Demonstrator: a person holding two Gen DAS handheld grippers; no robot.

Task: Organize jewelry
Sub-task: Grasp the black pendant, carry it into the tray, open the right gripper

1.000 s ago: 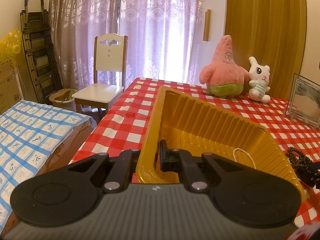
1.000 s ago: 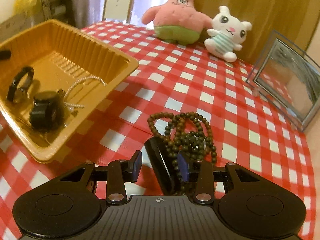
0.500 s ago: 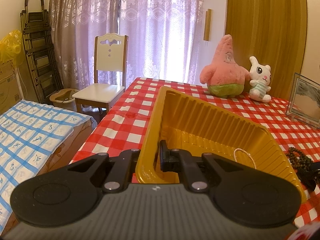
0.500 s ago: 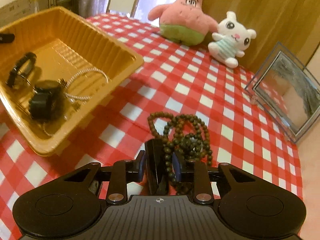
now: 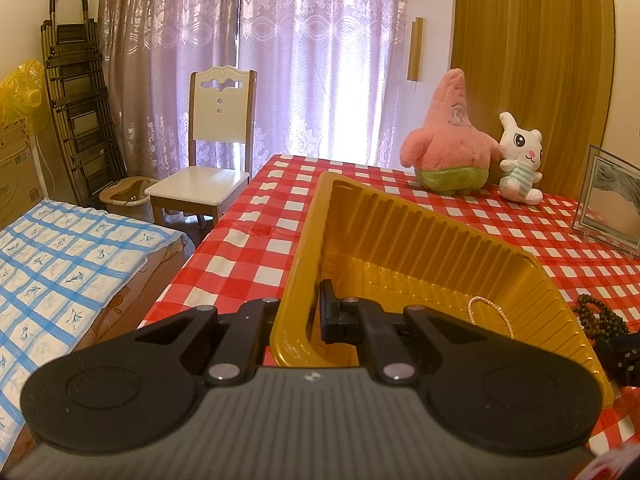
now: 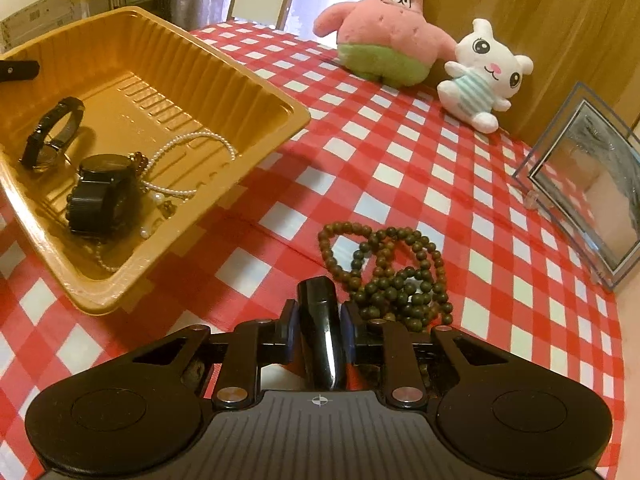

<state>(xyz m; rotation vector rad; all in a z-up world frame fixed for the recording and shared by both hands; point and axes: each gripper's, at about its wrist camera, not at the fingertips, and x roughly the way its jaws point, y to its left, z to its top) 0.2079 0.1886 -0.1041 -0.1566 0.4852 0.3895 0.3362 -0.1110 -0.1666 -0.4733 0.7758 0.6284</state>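
A glossy black bangle (image 6: 320, 328), possibly a cuff, is clamped between the fingers of the right gripper (image 6: 319, 330), just right of the gold tray (image 6: 224, 80) and touching the brown bead strand (image 6: 392, 268). The tray's near wall is pinched by the left gripper (image 5: 298, 320). Two watches (image 6: 100, 196) and a pearl strand (image 6: 192, 152) are held inside the tray.

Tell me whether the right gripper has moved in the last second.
Yes. The right gripper has closed on the black bangle and lifted: the wooden beads and checked tablecloth now sit farther below it.
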